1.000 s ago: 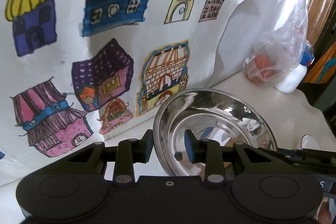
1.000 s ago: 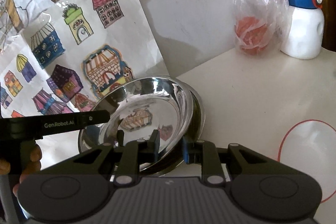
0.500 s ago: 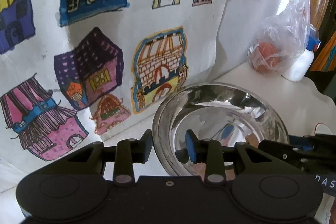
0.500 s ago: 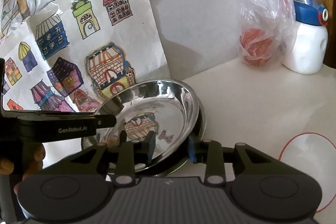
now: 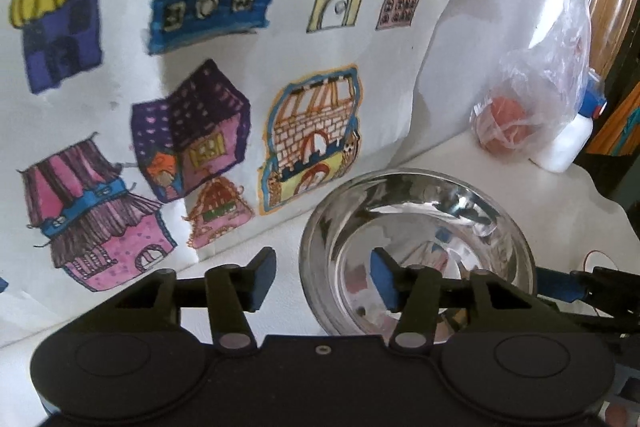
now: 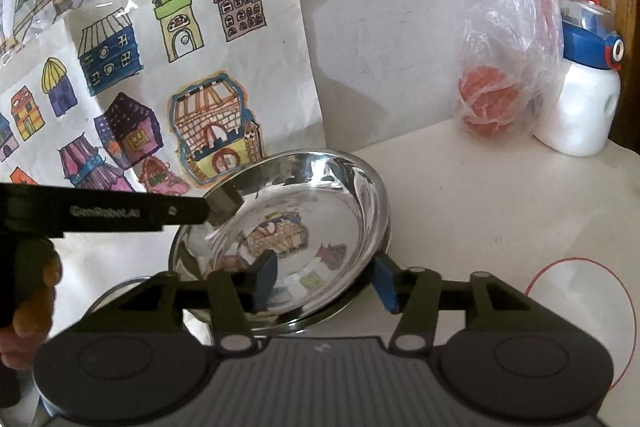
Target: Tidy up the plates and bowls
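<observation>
Stainless steel bowl (image 6: 288, 227) rests tilted inside a second steel vessel whose rim (image 6: 352, 307) shows beneath its near edge; both stand on the white table (image 6: 480, 195), close to the paper drawing of houses (image 6: 192, 67) propped against the wall. The tilt suggests the upper bowl has not yet seated flat in the lower one.

Left gripper (image 5: 322, 277) straddles the bowl's near rim, one pad outside, one inside; its jaws have just been opening and the pads stand clear of the metal. Right gripper (image 6: 326, 283) likewise spans the opposite rim; its jaws have just been opening and grip nothing. This reads as a release after nesting.

Clearance: the drawing stands just behind the bowl, limiting room on that side. Open table lies to the right, up to the plastic bag (image 6: 508, 67) and white bottle (image 6: 584, 107), well apart. A red circle (image 6: 580, 315) marks the near right surface.
</observation>
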Available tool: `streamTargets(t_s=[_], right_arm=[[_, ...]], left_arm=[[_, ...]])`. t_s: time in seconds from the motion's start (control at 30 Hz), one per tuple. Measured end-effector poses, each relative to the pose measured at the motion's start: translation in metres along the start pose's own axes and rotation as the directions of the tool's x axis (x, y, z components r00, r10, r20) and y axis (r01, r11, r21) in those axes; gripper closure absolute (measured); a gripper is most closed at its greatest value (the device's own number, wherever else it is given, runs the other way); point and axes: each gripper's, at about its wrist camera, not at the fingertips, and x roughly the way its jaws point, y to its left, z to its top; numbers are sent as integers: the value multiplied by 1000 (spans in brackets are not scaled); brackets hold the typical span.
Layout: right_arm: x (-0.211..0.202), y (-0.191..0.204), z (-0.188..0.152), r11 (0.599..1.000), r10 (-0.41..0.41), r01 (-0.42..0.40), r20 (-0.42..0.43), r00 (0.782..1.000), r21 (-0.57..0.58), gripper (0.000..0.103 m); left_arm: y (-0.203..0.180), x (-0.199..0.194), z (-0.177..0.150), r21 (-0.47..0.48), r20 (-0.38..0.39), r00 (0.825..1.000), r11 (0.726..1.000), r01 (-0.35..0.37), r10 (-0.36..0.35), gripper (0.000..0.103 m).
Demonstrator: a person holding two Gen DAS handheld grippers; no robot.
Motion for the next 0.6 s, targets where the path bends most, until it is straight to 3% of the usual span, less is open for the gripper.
streamTargets(t_s=[0.33, 0.47, 0.6], right_arm=[[-29, 2, -5, 1000, 11, -12, 49, 999, 14, 7], [-53, 3, -13, 999, 41, -44, 93, 995, 28, 0], [-81, 3, -27, 996, 70, -76, 154, 986, 34, 0]], left_arm=[[0, -42, -8, -16, 65, 998, 1000, -2, 3, 29], [-1, -62, -17, -33, 106, 994, 999, 2, 2, 22], [-3, -88, -32, -41, 162, 987, 999, 6, 0, 14]])
